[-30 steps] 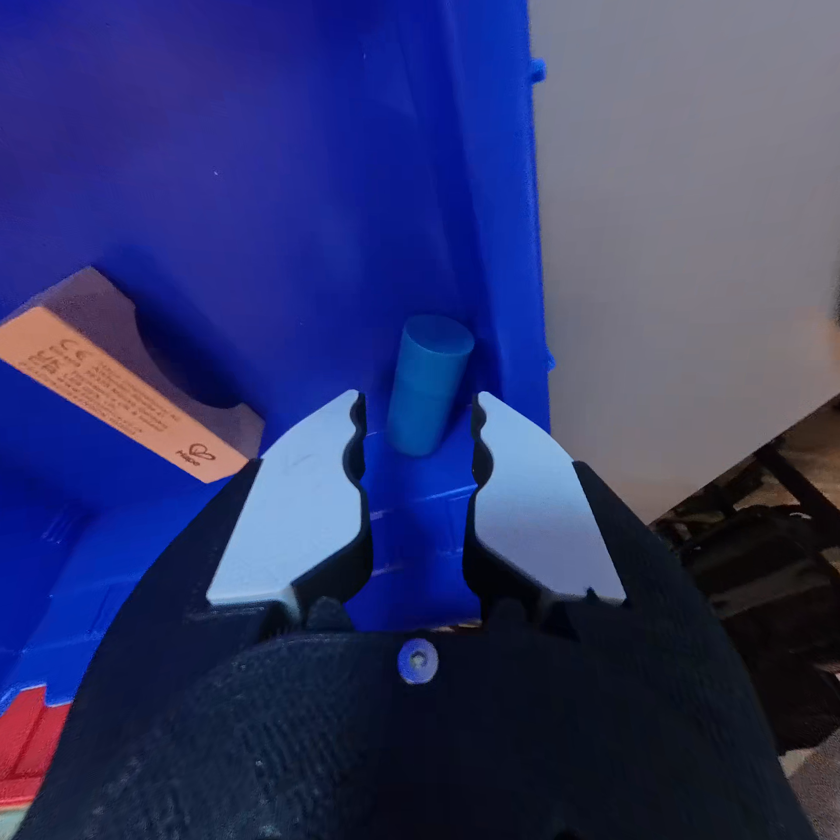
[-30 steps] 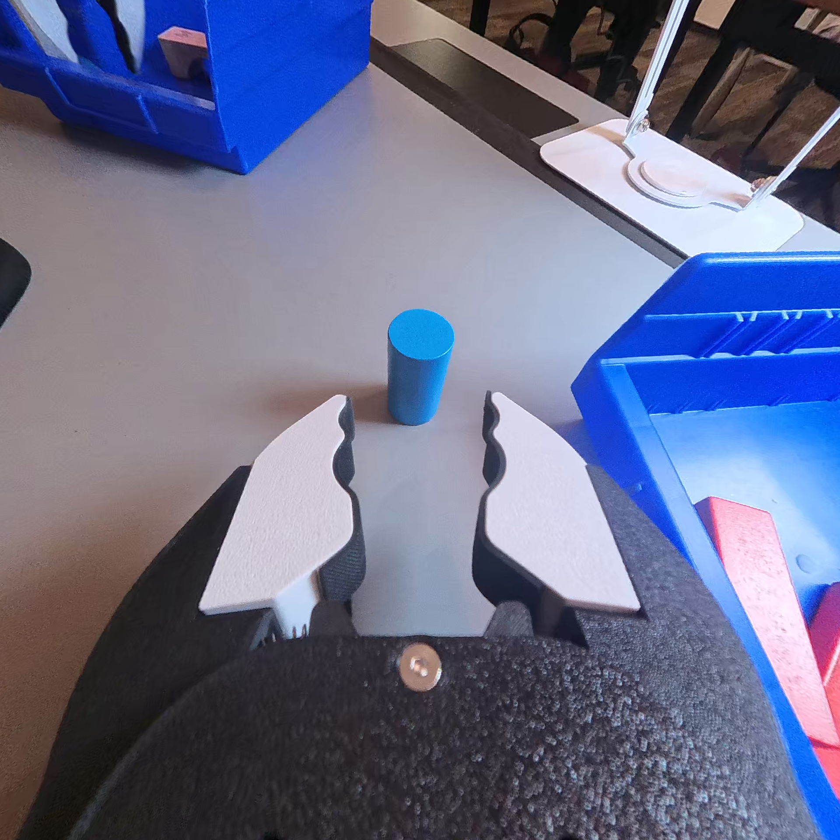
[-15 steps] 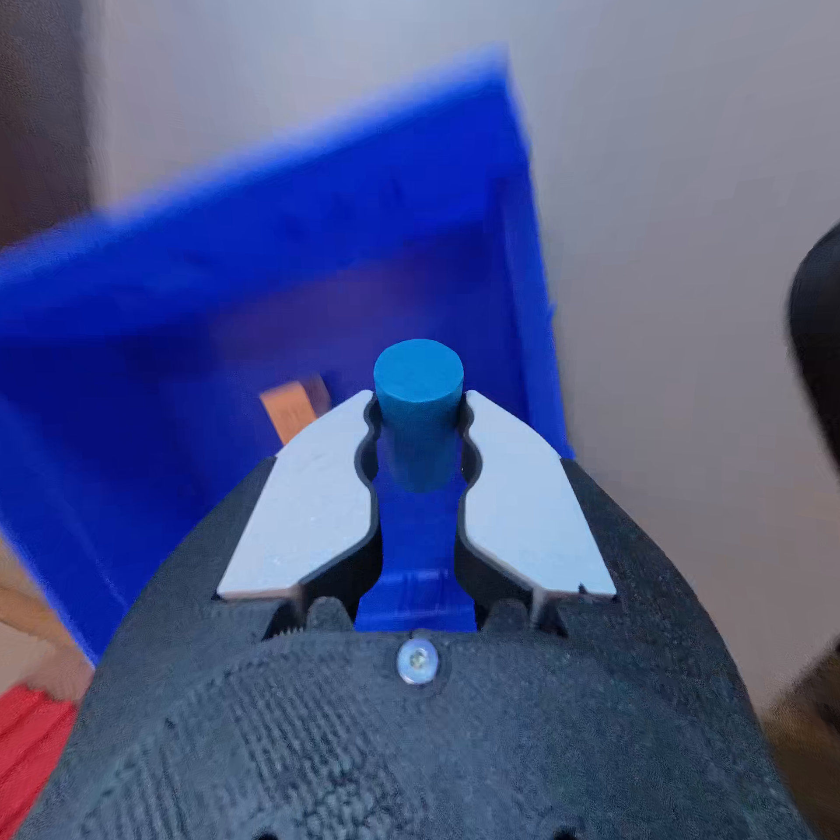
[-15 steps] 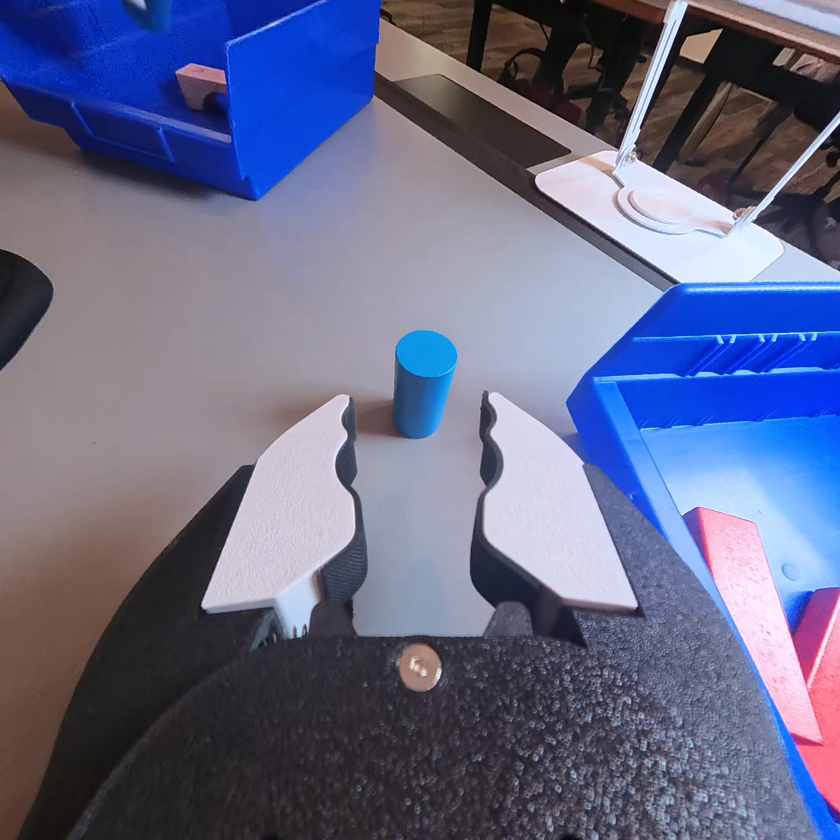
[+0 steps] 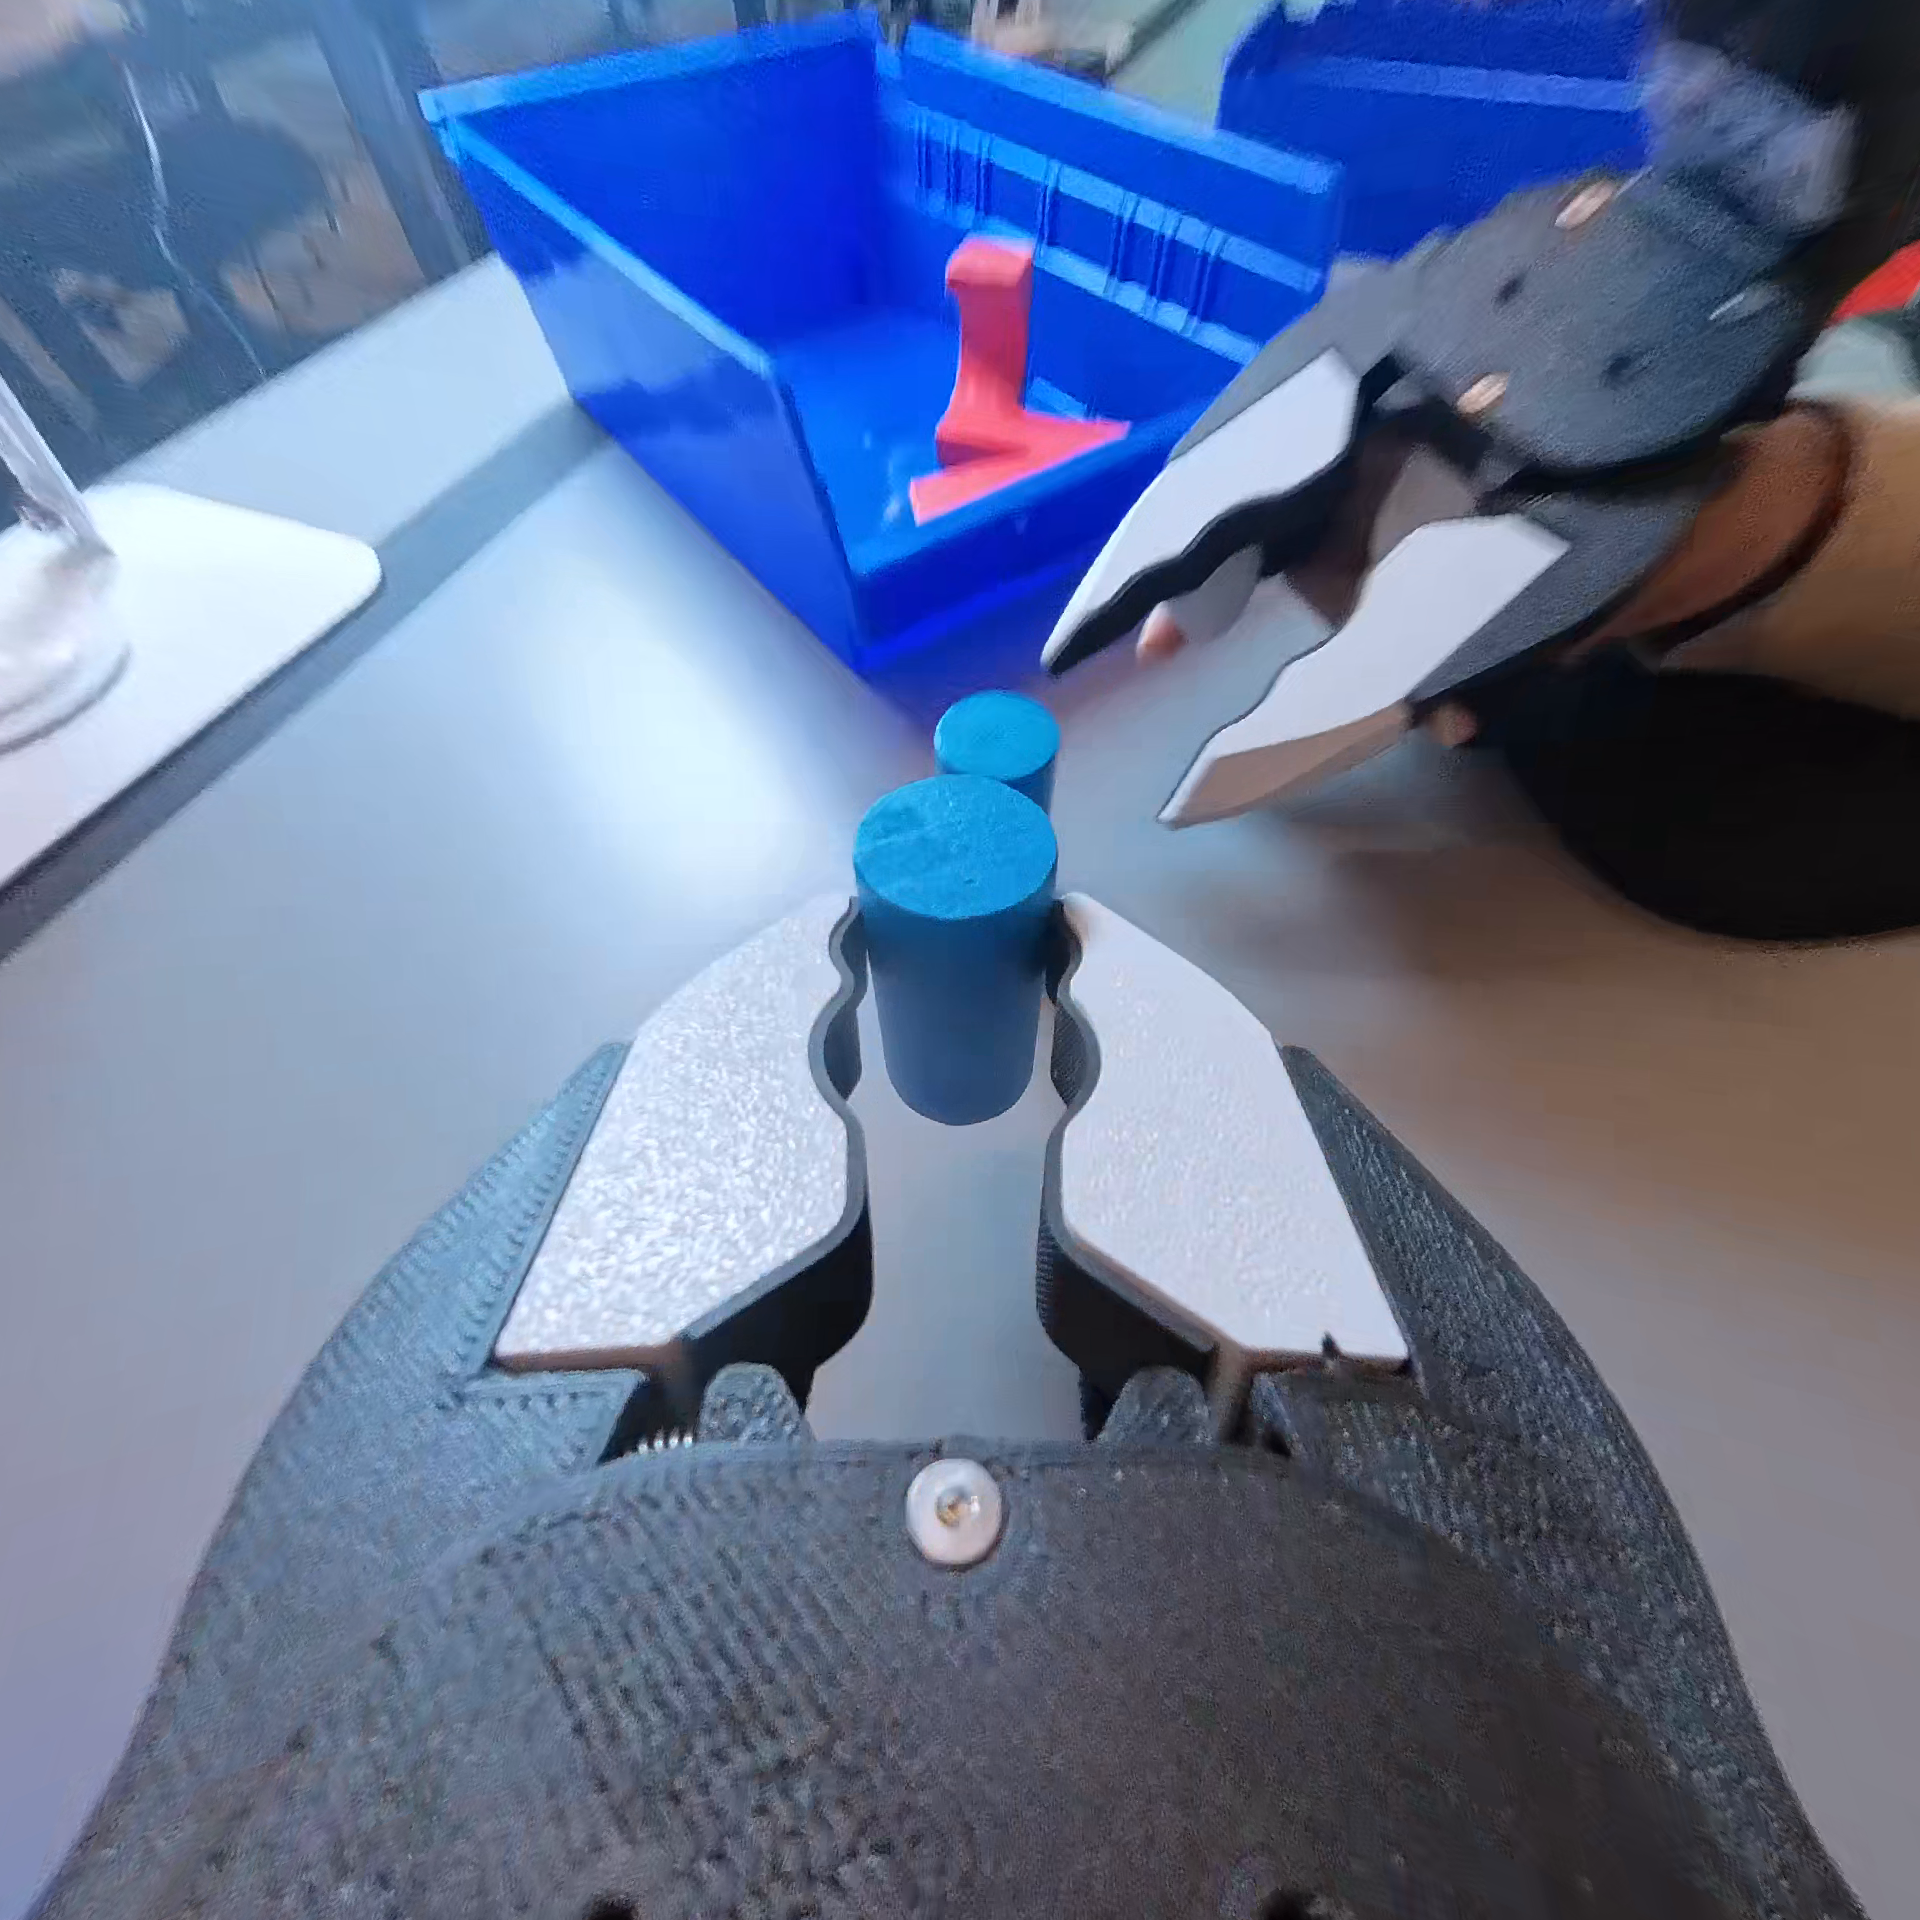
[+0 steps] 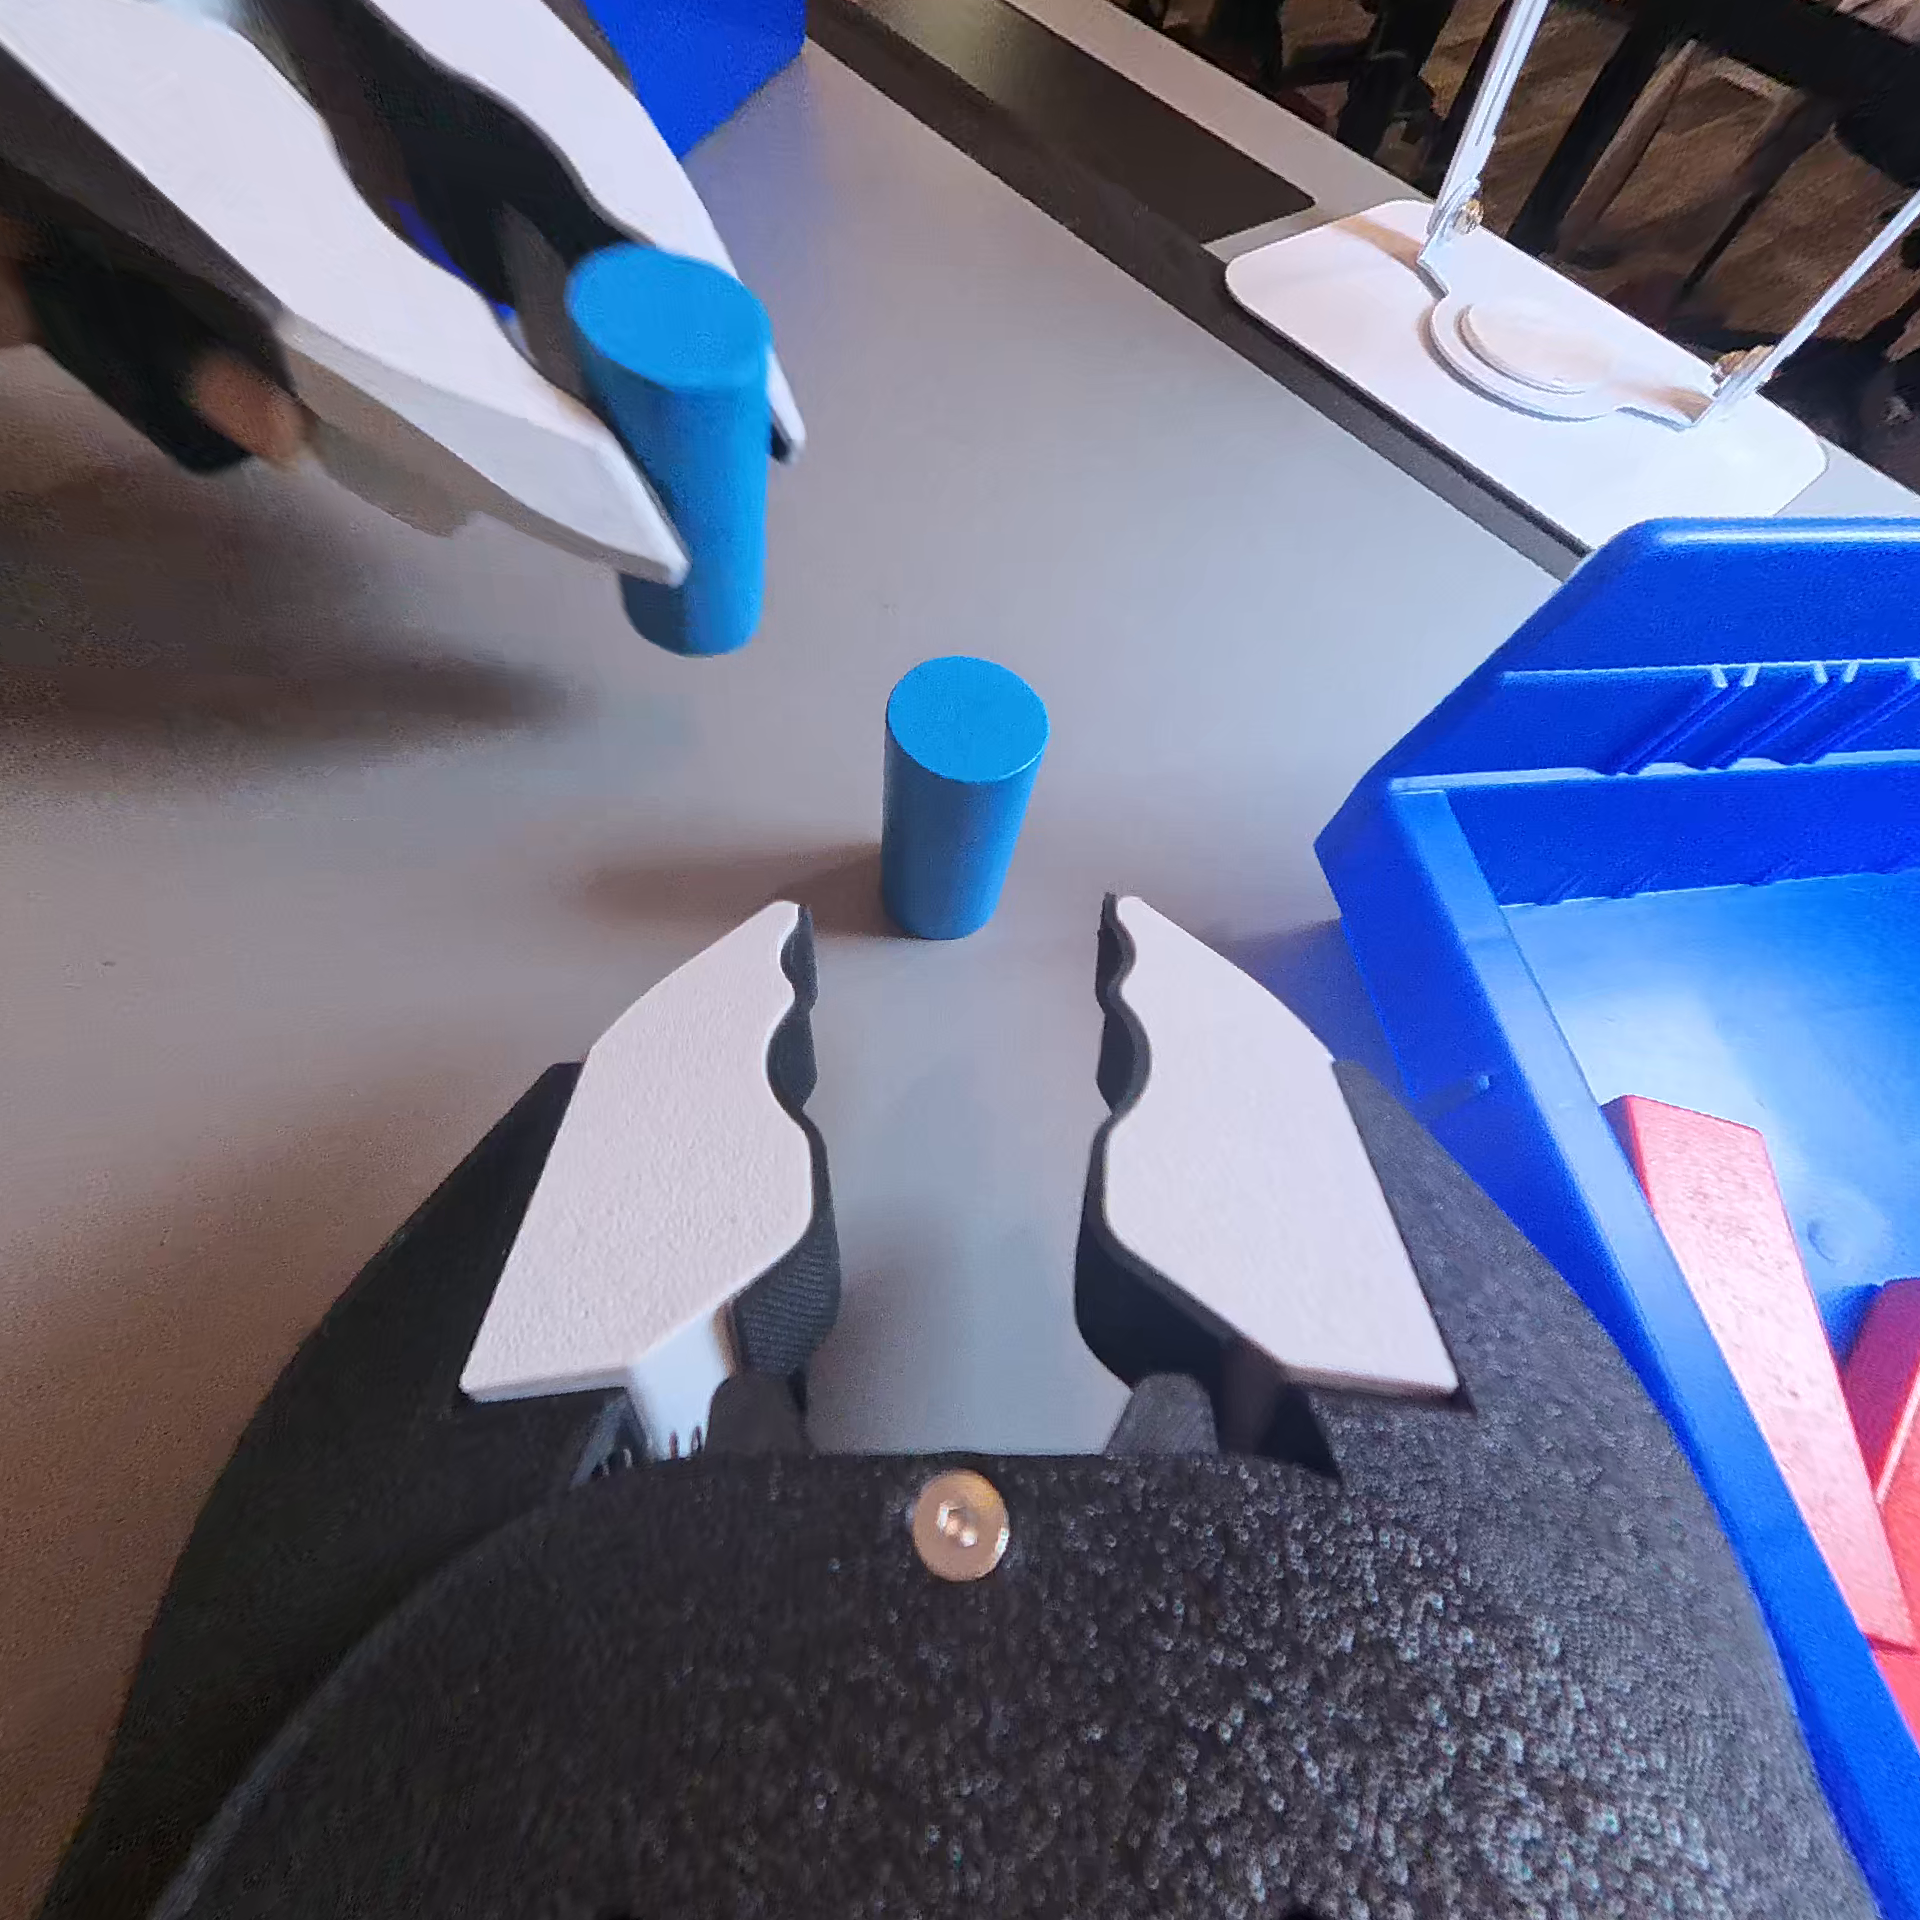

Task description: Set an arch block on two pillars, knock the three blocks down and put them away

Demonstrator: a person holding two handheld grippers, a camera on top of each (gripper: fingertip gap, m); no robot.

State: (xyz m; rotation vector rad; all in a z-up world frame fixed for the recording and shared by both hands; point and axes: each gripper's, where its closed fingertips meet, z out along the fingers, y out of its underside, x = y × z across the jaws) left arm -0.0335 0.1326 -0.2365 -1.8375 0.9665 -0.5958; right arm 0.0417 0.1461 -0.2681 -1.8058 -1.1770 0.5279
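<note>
Two blue cylinders show in both views. One, the held pillar (image 5: 951, 977), is upright and clamped between the white fingers (image 5: 717, 1122) of the left gripper (image 5: 954, 935), its lower end clear of the tabletop (image 5: 364, 935). The other, the standing pillar (image 6: 956, 800), rests upright on the grey surface just beyond the right gripper (image 6: 954, 914), whose fingers (image 6: 675, 1153) are spread wide and touch nothing. From the left wrist camera the held pillar covers most of the standing one, leaving only its top to be seen. Seen from the right wrist, the left gripper and its load are blurred at the upper left, near the standing pillar but apart from it. At the right edge a blue bin (image 6: 1455, 935) is cut off by the frame; it holds red blocks (image 6: 1745, 1299), at least two, partly hidden, so their shapes are hard to tell. A second blue bin corner (image 6: 696, 62) shows at the far left, its contents out of sight. Far right lies a white stand base (image 6: 1403, 343) with clear struts.
</note>
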